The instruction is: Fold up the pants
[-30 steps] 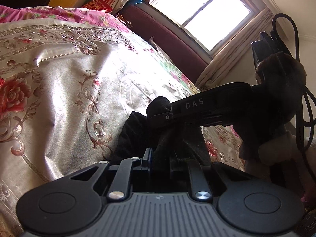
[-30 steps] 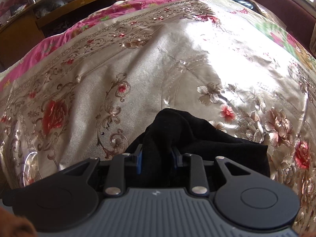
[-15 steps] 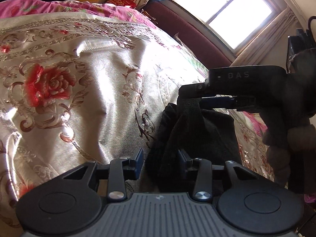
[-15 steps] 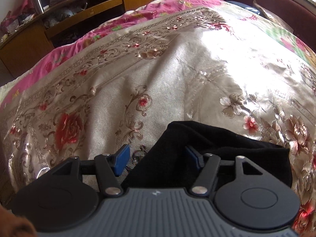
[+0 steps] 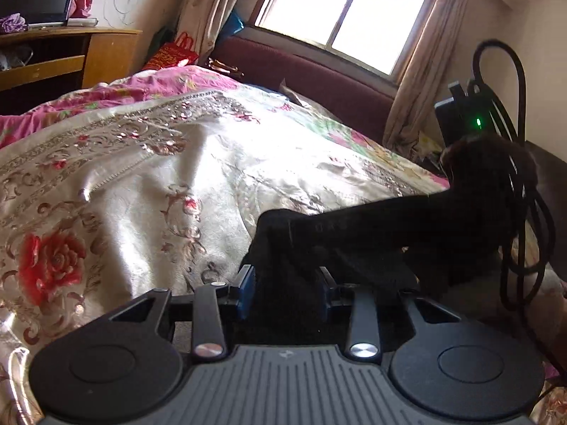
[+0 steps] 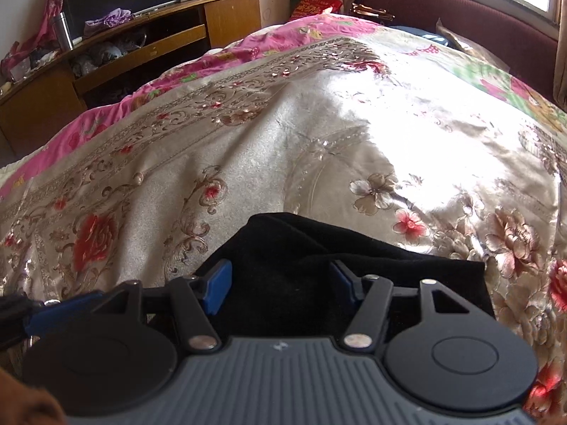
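The black pants (image 6: pixel 354 262) lie bunched on the floral satin bedspread (image 6: pixel 283 148), right under both grippers. My right gripper (image 6: pixel 281 281) is open, its blue pads (image 6: pixel 218 281) spread wide over the cloth without holding it. My left gripper (image 5: pixel 285 292) is open too, with the pants (image 5: pixel 283 279) lying between its blue pads (image 5: pixel 244 292). In the left wrist view the right gripper's dark body (image 5: pixel 407 219) reaches in from the right, just above the pants.
A wooden TV stand (image 6: pixel 117 53) with a television stands beyond the bed's far left edge. A dark red headboard (image 6: pixel 460 10) and a window (image 5: pixel 347 17) lie at the far side. Black cables (image 5: pixel 524 212) hang at the right of the left wrist view.
Both grippers have let go of the pants: shut on the cloth a second ago, they opened. The right opened wider and both views have tilted up and back from the bed.
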Available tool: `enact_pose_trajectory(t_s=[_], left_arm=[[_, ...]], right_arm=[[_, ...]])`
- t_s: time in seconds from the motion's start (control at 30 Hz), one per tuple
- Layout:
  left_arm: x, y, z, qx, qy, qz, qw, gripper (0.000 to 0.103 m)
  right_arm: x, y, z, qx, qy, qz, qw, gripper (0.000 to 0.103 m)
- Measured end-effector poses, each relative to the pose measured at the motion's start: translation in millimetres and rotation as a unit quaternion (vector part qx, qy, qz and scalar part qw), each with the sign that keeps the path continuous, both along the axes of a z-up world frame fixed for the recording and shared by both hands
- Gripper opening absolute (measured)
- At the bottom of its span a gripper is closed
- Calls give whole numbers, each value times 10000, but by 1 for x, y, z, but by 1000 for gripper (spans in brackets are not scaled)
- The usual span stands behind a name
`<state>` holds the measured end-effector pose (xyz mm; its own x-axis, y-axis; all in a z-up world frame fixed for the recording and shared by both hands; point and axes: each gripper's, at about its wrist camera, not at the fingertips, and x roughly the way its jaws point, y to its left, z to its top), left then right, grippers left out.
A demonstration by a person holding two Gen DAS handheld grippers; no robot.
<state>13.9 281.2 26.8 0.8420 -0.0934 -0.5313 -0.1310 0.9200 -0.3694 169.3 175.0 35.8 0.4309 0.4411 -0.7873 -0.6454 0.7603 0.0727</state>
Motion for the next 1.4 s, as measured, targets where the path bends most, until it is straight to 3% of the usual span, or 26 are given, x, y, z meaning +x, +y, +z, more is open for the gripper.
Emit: enact_pose_trajectory(t_s=[0.1, 0.17, 0.27, 0.43, 0.53, 0.63, 0.7, 0.8, 0.97, 1.1, 1.27, 1.4], left_arm=[[20, -9, -25, 269, 586, -85, 9979, 49], [17, -8, -27, 232, 565, -97, 9981, 49], [12, -5, -24, 112, 543, -146, 9984, 49], [16, -5, -20, 78, 639, -202, 9977, 49], [20, -14, -22, 375, 787, -207, 9960, 52], [24, -20, -19, 489, 823, -169, 9953, 52], [24, -19, -13, 471, 835, -141, 9953, 52], [18, -10, -2, 273, 697, -88, 9972, 52], [27, 0, 1, 353, 768, -123, 9963, 53], [42, -1, -15, 474, 1050, -284, 9929, 55], [46, 6, -17, 432, 1110, -574, 9912, 65], [54, 13, -22, 244, 1146, -727, 9905, 72]], right_arm=[[21, -8, -10, 457, 518, -61, 9976, 68], [33, -24, -6, 829, 786, -254, 9931, 66], [44, -65, 7, 1145, 715, -637, 9888, 65], [42, -114, 15, 1198, 442, -980, 9870, 62], [44, -123, 5, 712, 145, -1032, 9920, 63], [60, -135, -27, 156, 582, -1423, 9880, 63], [63, -146, -30, 415, 736, -1574, 9839, 62], [48, -162, -8, 791, 467, -1680, 9815, 61], [21, -203, 2, 1364, 1004, -1839, 9683, 65], [9, -211, -24, 1621, 1717, -1854, 9539, 65], [4, -202, -46, 2013, 2024, -1825, 9408, 72], [1, -191, -53, 2108, 2175, -1550, 9404, 72]])
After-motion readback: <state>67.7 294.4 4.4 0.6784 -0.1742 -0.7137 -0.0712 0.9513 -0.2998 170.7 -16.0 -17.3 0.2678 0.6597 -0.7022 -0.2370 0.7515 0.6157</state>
